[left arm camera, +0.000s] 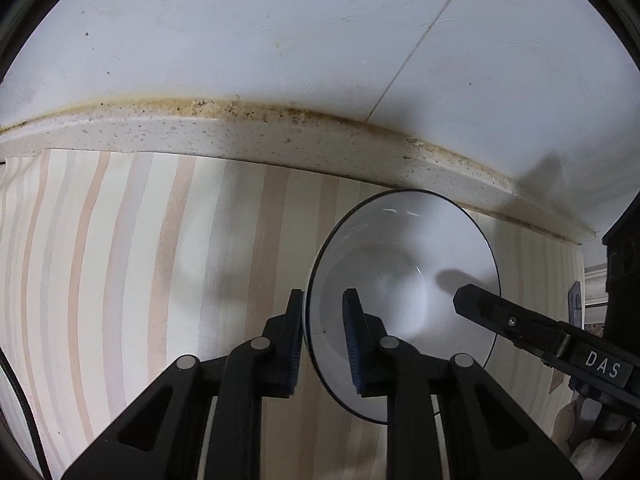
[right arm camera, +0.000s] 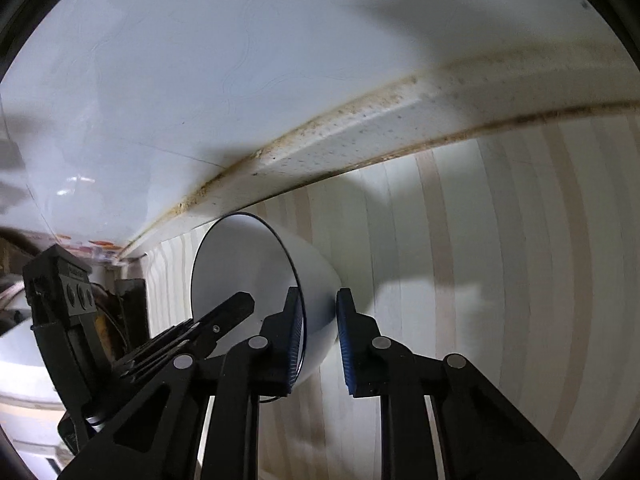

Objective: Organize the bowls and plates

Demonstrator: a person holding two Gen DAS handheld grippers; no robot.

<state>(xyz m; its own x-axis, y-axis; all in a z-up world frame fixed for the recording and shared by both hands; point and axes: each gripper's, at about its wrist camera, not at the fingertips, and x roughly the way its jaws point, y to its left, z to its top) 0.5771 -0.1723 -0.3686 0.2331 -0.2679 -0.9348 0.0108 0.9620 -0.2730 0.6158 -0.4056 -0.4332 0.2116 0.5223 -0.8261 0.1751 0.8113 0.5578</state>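
Observation:
A white bowl (left arm camera: 404, 280) with a thin dark rim hangs tilted above the striped cloth, held by both grippers. My left gripper (left arm camera: 322, 340) is shut on the bowl's left rim, one finger outside and one inside. My right gripper (right arm camera: 318, 336) is shut on the opposite rim of the same bowl (right arm camera: 244, 264), one finger inside and one against the outer wall. The right gripper's finger (left arm camera: 480, 304) reaches into the bowl from the right in the left wrist view. The left gripper's finger (right arm camera: 228, 312) shows inside the bowl in the right wrist view.
A striped cloth (left arm camera: 140, 260) covers the counter. A speckled, stained ledge (left arm camera: 240, 132) runs along the back under a white tiled wall (left arm camera: 280, 32). Dark objects (right arm camera: 124, 308) stand at the left in the right wrist view.

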